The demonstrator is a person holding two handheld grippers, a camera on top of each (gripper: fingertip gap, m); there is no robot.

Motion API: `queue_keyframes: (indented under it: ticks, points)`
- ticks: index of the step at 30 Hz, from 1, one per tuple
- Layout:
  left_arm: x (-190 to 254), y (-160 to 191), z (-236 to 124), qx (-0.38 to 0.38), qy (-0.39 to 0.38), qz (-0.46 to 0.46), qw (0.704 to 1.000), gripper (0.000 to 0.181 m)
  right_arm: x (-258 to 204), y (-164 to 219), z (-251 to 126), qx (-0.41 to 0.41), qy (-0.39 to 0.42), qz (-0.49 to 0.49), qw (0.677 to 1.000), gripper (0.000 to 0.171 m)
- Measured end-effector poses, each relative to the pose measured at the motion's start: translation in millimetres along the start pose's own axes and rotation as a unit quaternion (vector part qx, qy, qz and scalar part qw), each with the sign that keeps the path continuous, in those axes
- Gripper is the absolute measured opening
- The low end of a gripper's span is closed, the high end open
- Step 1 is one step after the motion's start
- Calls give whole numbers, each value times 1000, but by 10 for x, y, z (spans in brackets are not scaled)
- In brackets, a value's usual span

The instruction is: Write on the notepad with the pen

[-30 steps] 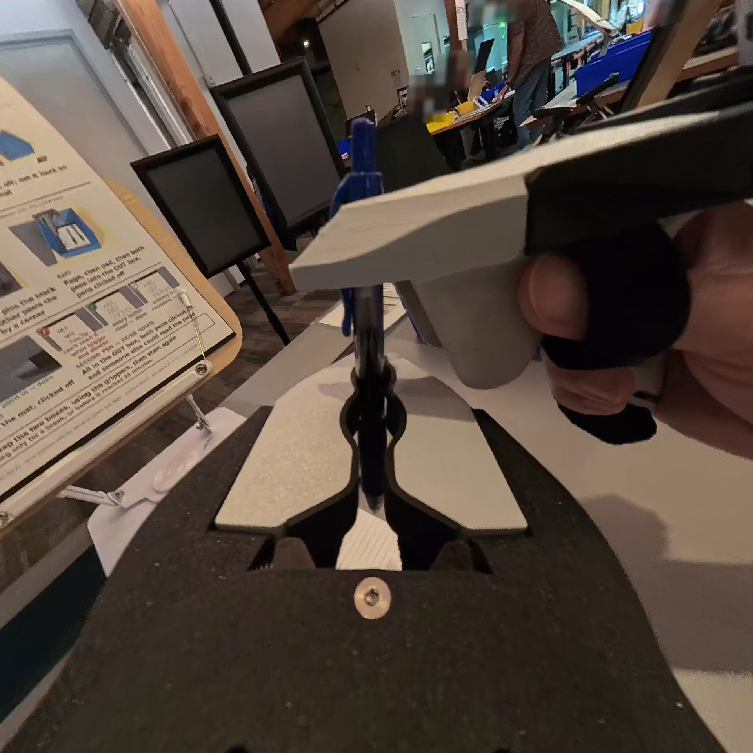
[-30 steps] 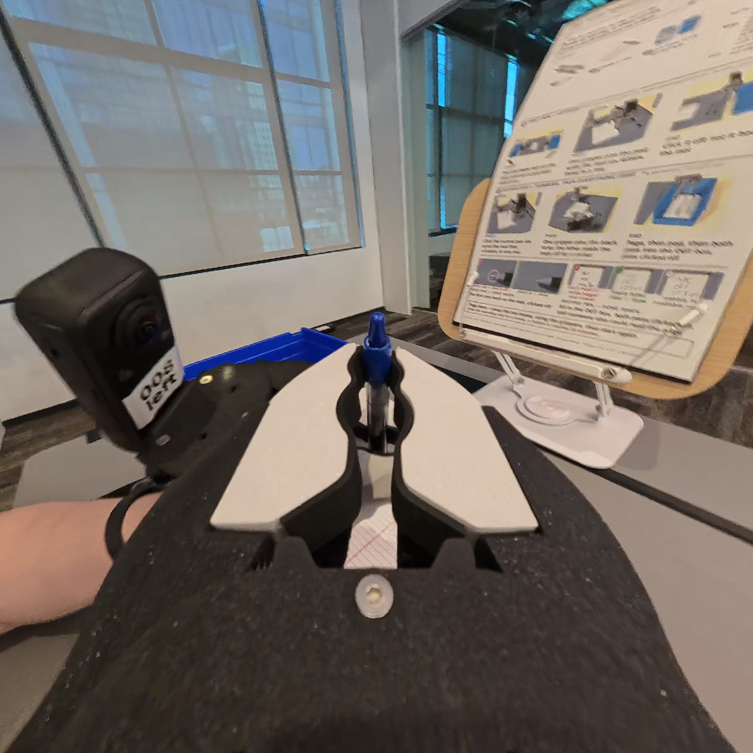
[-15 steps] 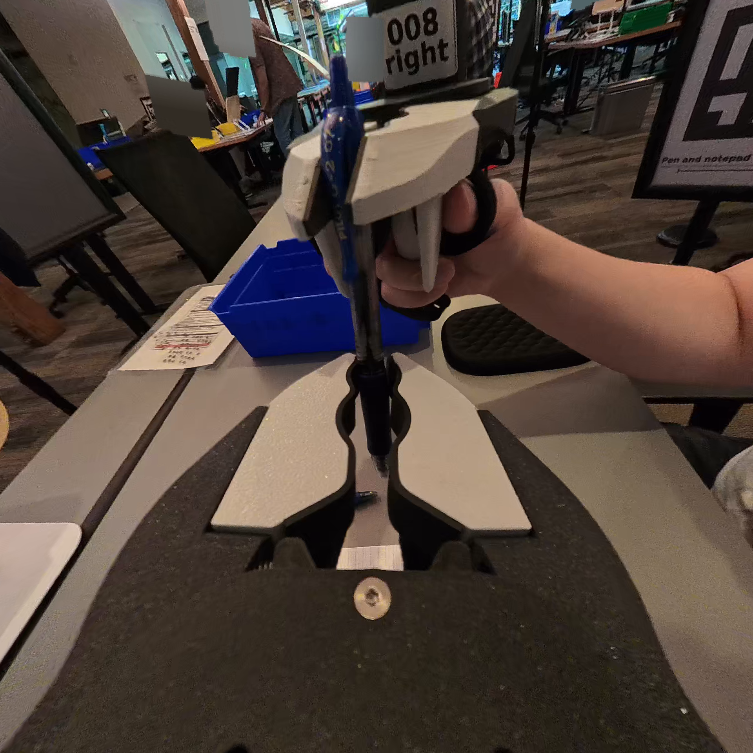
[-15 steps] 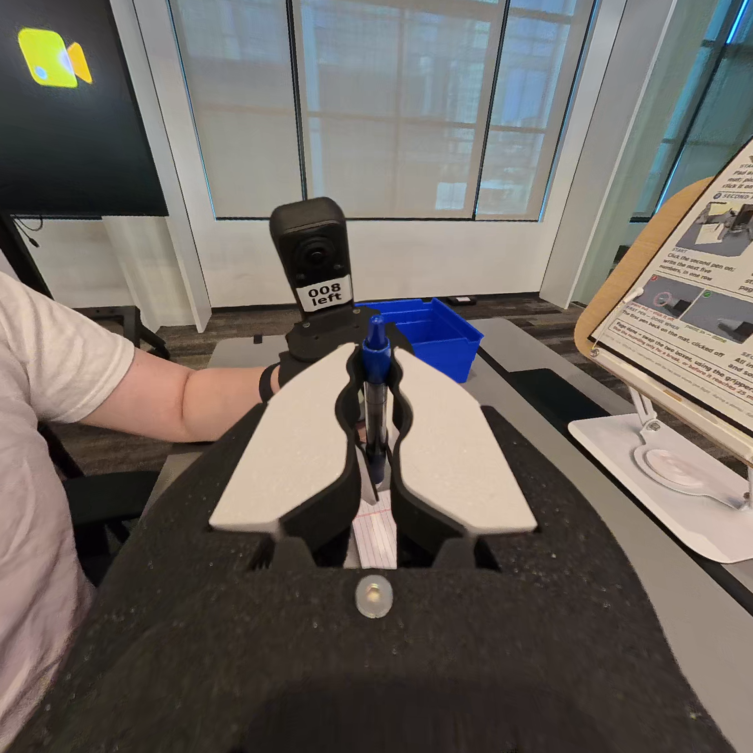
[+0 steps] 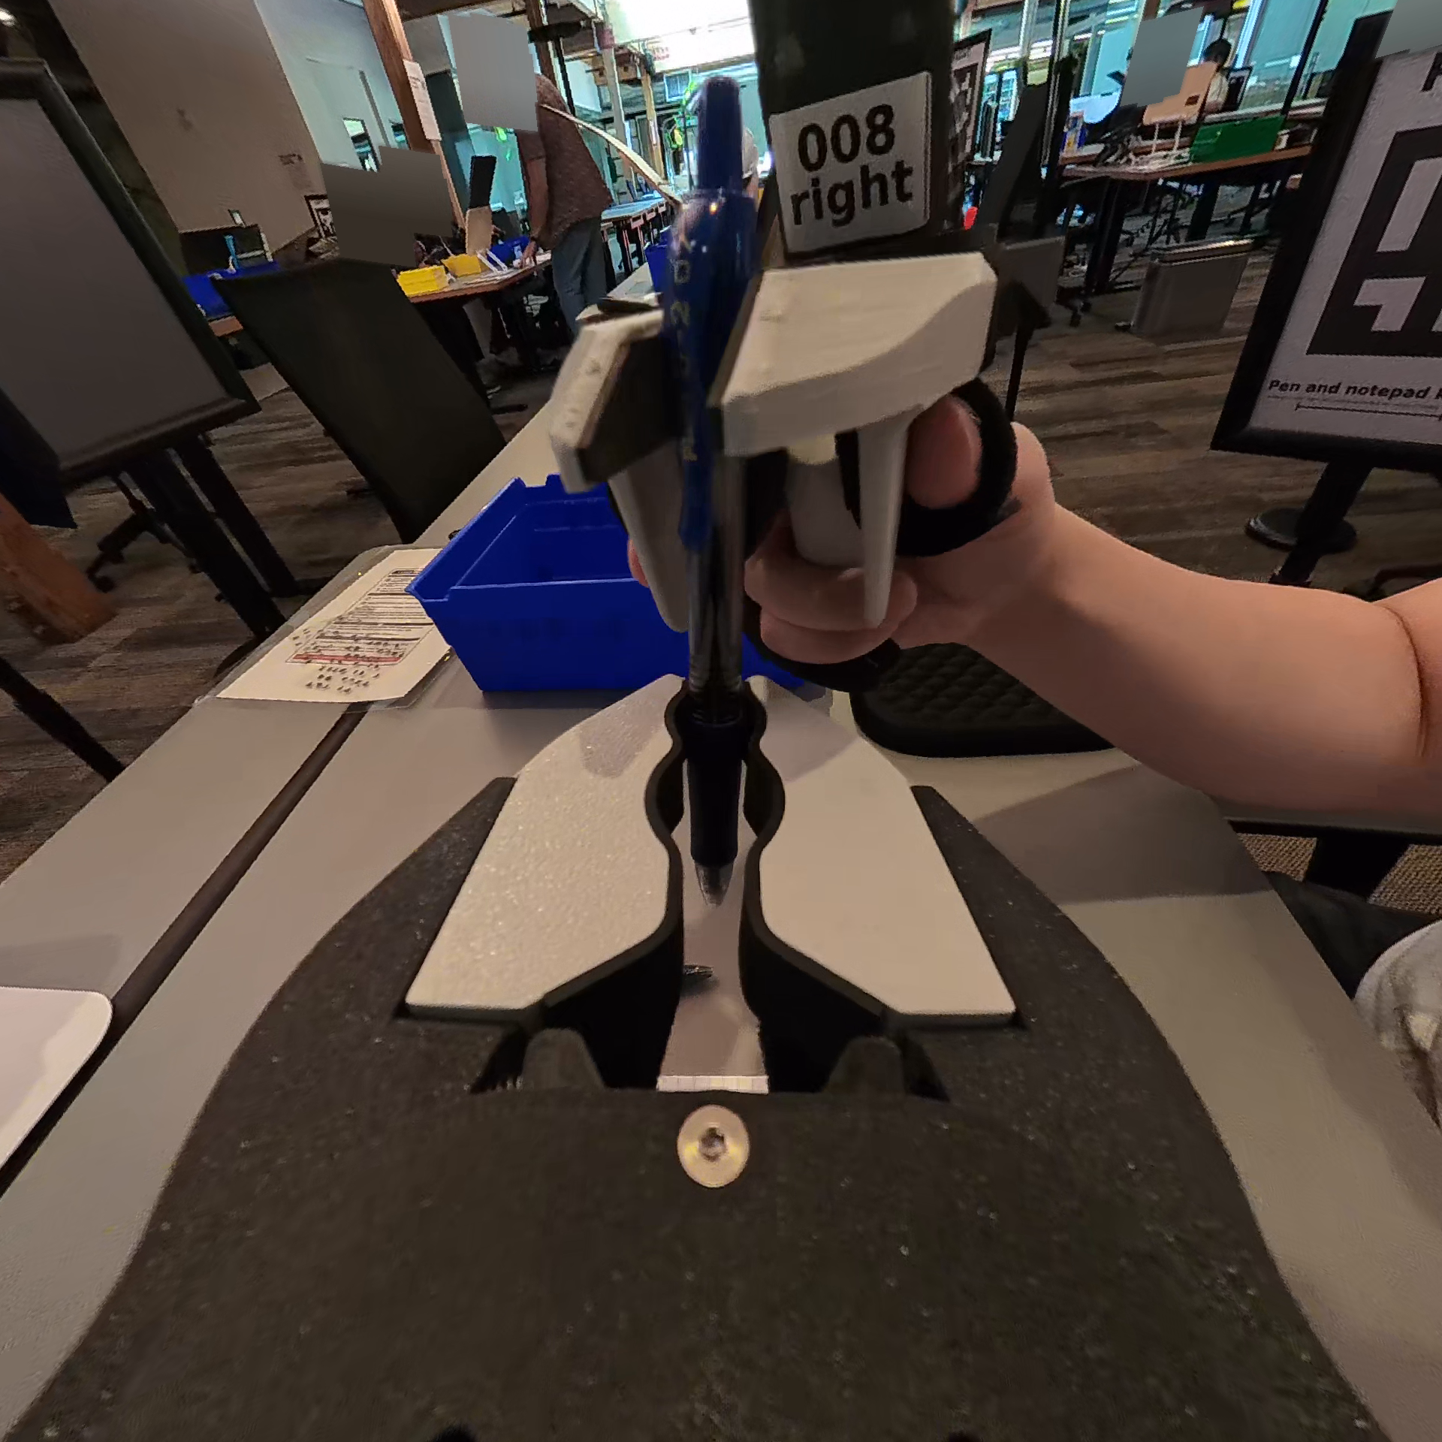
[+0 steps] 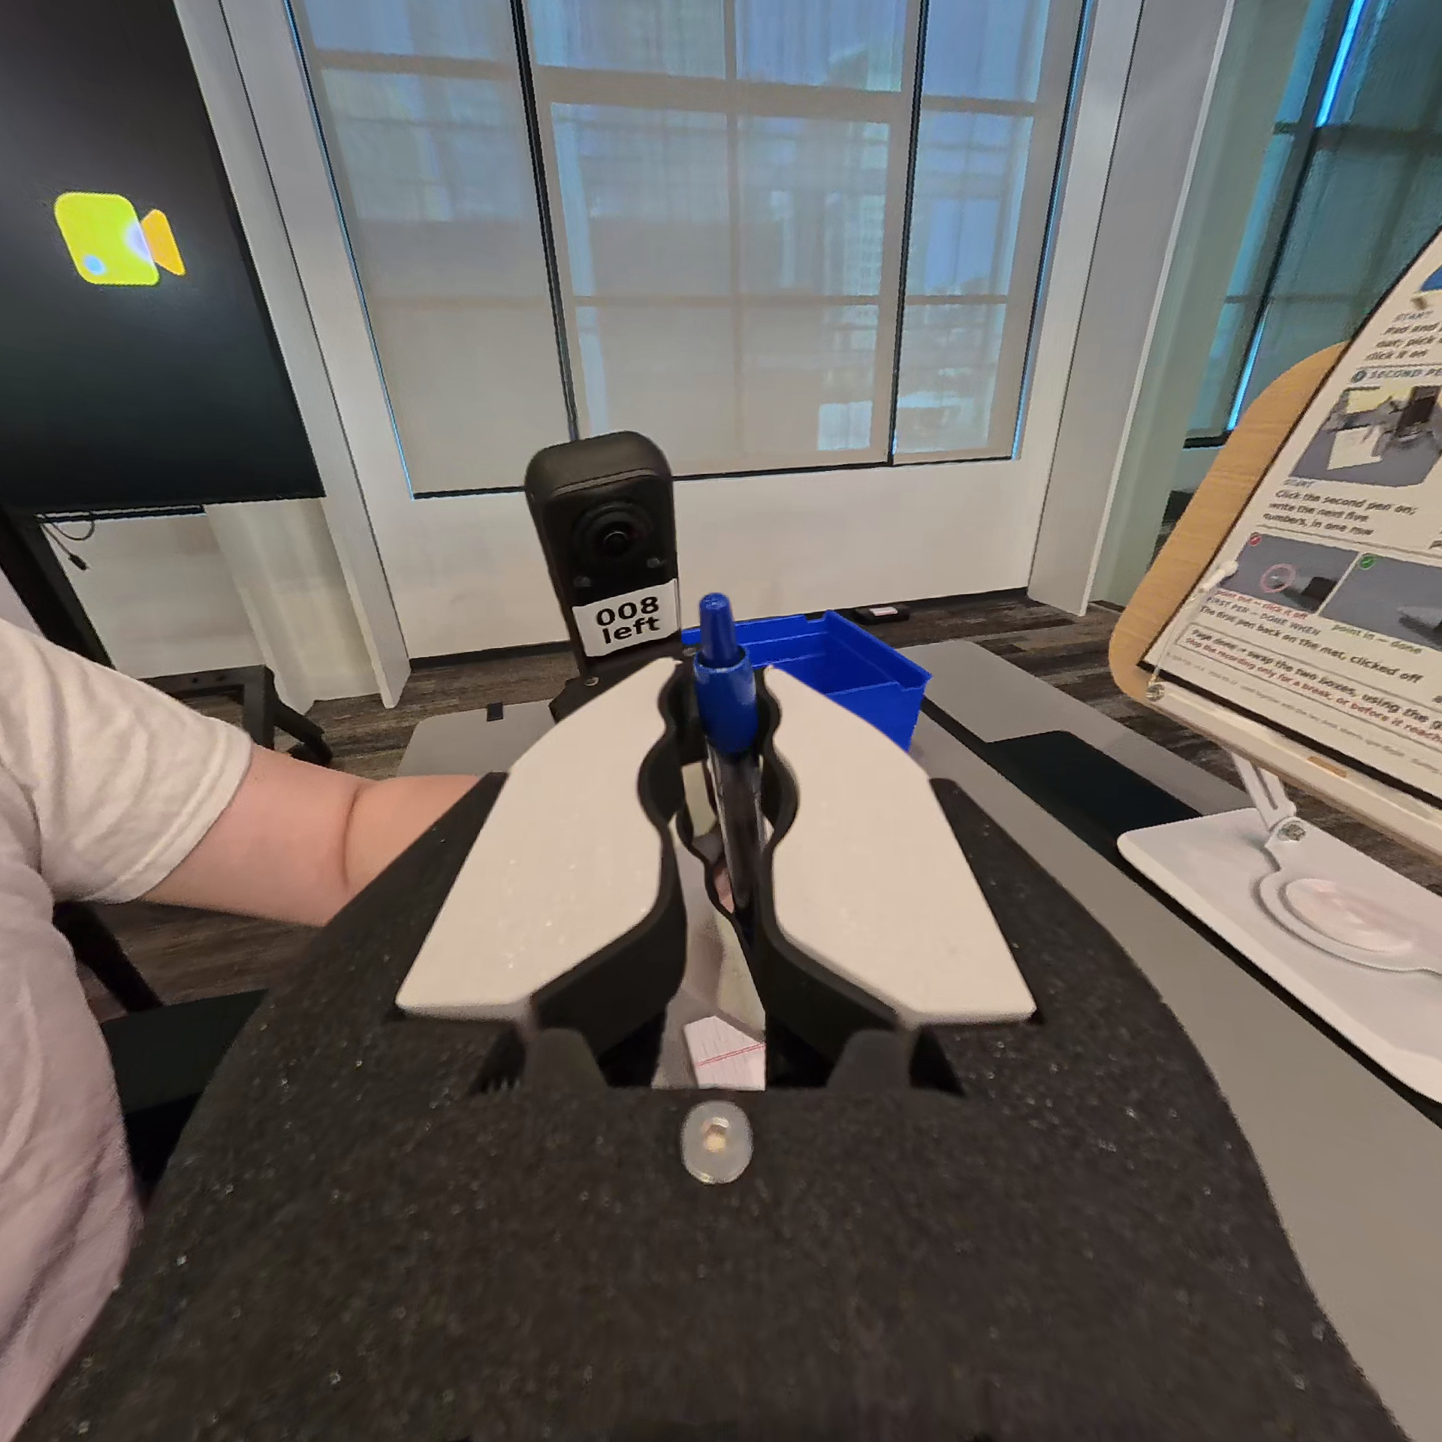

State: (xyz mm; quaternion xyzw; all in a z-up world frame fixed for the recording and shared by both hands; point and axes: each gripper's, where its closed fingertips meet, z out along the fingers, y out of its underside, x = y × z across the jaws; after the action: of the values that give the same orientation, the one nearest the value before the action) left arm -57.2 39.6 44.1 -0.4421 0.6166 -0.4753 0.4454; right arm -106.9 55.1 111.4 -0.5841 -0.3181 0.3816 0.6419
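Both tongs are clamped on the same blue pen point(image 5: 712, 499): left tongs point(image 5: 712, 788) pinch its dark grip near the tip, right tongs point(image 6: 722, 749) hold the barrel up top. It stands upright over the grey tabletop point(image 5: 374, 788), with a sliver of lined notepad point(image 6: 726, 1053) peeking below.

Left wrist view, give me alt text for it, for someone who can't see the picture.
A blue pen stands upright, its grip end clamped by the left gripper in the foreground and its upper barrel held by the right gripper in a person's hand. Behind them on the grey table sit a blue bin and a black mat.
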Motion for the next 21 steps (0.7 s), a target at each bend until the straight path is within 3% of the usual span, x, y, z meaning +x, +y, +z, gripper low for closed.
queue_keyframes:
  ticks: [2, 14, 18, 21]
  points:
    - [7, -19, -1, 7, 1, -1, 1000, 10, 12, -22, 2, 6, 9, -10, 1000, 7]
    - [24, -47, -13, 18, 4, 3, 1000, 10, 37, -49, -4, 11, 20, -9, 1000, 5]
    - [-82, -99, -119, 23, -24, 15, 999, 33, 129, -64, -61, 1, 24, -4, 1000, 5]
    - [-170, -157, -272, 25, -27, 5, 999, 35, 229, -61, -120, -15, 32, -9, 999, 5]
